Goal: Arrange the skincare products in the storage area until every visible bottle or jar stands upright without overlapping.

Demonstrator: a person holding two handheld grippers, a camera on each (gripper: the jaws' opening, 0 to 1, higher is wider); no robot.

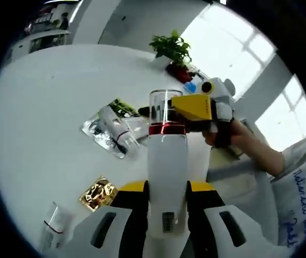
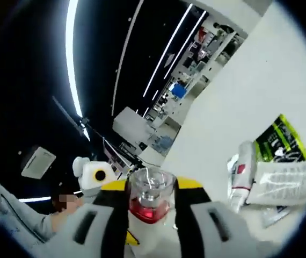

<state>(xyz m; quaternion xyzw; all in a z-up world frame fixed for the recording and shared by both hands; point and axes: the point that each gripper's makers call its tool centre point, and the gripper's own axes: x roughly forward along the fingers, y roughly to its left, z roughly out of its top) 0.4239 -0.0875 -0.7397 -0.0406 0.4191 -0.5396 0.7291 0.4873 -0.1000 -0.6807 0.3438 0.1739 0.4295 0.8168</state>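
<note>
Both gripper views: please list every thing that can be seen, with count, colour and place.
Bottle: one, white with a red band and a clear cap, held between the left gripper's jaws, with the right gripper's jaws at its cap.
Tube: one, white with a red ring, lying on the table among packets.
Packets: one green and black, one clear, beside the tube; one gold, nearer the left gripper.
Small clear container: one, at the table's near edge.
Plant: one, green in a red pot, far side.
Table: one, white.
Left gripper: yellow, black, white.
Right gripper: same colours.
Person's hand: holding the right gripper.
</note>
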